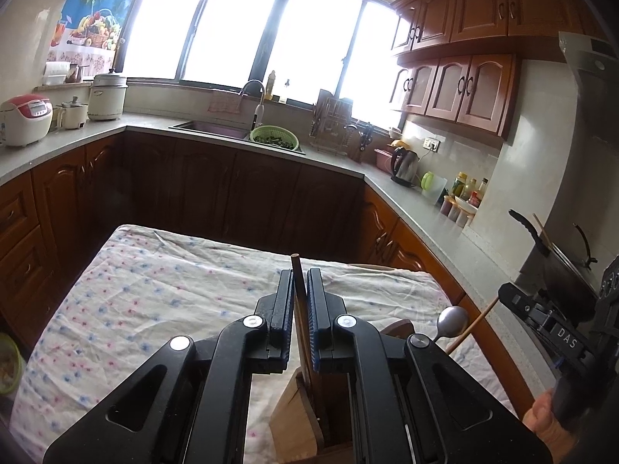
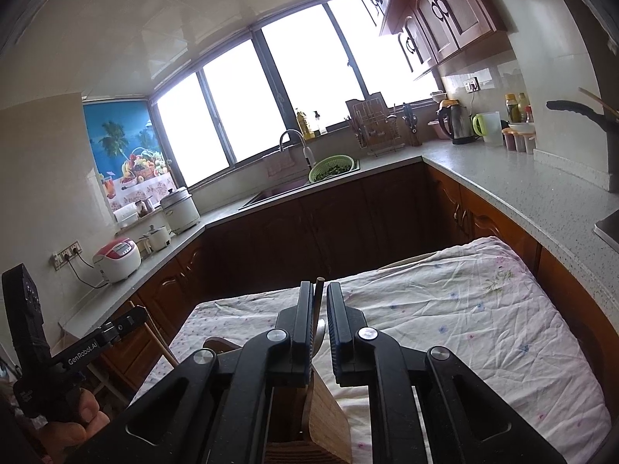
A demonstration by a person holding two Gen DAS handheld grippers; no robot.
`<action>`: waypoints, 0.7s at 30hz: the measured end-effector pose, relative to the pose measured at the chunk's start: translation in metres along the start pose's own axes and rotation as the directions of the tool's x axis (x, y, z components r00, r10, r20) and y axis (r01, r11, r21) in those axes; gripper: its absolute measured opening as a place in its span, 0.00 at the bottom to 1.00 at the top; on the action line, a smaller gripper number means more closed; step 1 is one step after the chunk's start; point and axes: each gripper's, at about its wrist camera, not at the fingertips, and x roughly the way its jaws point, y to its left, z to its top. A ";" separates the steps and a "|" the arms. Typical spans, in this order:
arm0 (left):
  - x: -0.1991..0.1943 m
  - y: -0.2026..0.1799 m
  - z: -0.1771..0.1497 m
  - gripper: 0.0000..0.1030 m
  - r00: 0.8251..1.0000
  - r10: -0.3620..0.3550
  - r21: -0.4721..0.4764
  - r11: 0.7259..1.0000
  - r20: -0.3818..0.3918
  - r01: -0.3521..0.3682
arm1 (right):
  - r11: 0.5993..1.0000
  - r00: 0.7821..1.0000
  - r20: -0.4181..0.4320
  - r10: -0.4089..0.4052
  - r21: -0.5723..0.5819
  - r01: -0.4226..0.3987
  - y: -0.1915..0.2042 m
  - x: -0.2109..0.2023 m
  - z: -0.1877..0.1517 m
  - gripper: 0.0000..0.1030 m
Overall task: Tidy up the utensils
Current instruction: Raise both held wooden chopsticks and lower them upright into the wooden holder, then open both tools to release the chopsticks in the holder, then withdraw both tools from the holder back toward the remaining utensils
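My left gripper (image 1: 298, 276) is shut on a dark brown chopstick (image 1: 298, 270) that stands upright, its lower end down in the wooden utensil holder (image 1: 298, 425) below the fingers. A metal spoon (image 1: 448, 321) and a light wooden stick (image 1: 470, 328) lean out of the holder on the right. My right gripper (image 2: 319, 290) stands over the same wooden holder (image 2: 321, 417); a dark stick (image 2: 318, 290) rises between its fingers against the left one, with a gap to the right one. A spoon bowl (image 2: 320, 332) shows below.
The holder stands on a table with a flowered white cloth (image 1: 162, 290). A wooden utensil (image 2: 406, 261) lies at the cloth's far edge. Wooden cabinets and a grey counter (image 1: 425, 208) surround the table, with sink, green colander (image 1: 274, 138), kettle and a pot at right.
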 end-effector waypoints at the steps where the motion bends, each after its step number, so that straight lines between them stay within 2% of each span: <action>1: 0.001 0.000 0.000 0.06 1.000 0.001 0.001 1.000 -0.001 -0.001 | 1.000 1.000 -0.002 0.001 0.001 -0.001 -0.001 0.000 0.000 0.10; 4: 0.002 0.002 -0.001 0.08 1.000 0.002 -0.001 1.000 -0.010 -0.002 | 1.000 1.000 -0.006 0.000 0.002 0.000 -0.001 0.001 -0.002 0.10; 6: 0.002 0.003 -0.001 0.13 1.000 -0.001 -0.006 1.000 -0.014 0.001 | 1.000 1.000 -0.009 -0.001 0.005 0.001 0.000 0.000 -0.002 0.10; 8: 0.000 0.004 -0.001 0.30 1.000 0.001 -0.011 1.000 -0.010 -0.001 | 1.000 1.000 -0.009 -0.001 0.012 0.001 -0.001 -0.001 -0.002 0.13; 10: -0.004 0.005 -0.001 0.38 1.000 0.002 -0.015 1.000 -0.002 -0.002 | 1.000 1.000 -0.008 0.005 0.023 -0.005 -0.001 -0.003 -0.002 0.18; 12: -0.008 0.006 -0.001 0.49 1.000 0.001 -0.020 1.000 -0.003 -0.001 | 0.999 1.000 0.000 0.010 0.034 -0.010 -0.001 -0.007 -0.001 0.41; 13: -0.011 0.007 -0.002 0.56 1.000 -0.002 -0.024 1.000 -0.001 0.002 | 0.999 1.000 0.006 0.016 0.039 -0.016 -0.001 -0.010 -0.001 0.48; 15: -0.018 0.009 -0.003 0.72 1.000 -0.002 -0.032 0.999 -0.002 0.001 | 0.999 1.000 0.015 0.019 0.051 -0.020 -0.001 -0.016 -0.001 0.67; 16: -0.022 0.010 -0.004 0.83 1.000 0.002 -0.039 0.999 0.003 -0.002 | 0.998 0.999 0.019 0.026 0.058 -0.027 -0.001 -0.019 -0.002 0.72; 18: -0.034 0.013 -0.008 0.87 1.000 0.001 -0.045 0.999 0.020 0.000 | 0.997 0.999 0.030 0.034 0.068 -0.036 -0.001 -0.027 -0.003 0.84; 20: -0.044 0.014 -0.011 0.94 1.000 0.013 -0.039 0.999 0.026 -0.012 | 0.997 0.999 0.037 0.032 0.067 -0.035 0.000 -0.036 -0.005 0.89; 21: -0.051 0.015 -0.013 0.95 0.999 0.015 -0.035 0.999 0.032 -0.014 | 0.997 0.999 0.039 0.033 0.067 -0.035 0.001 -0.040 -0.006 0.91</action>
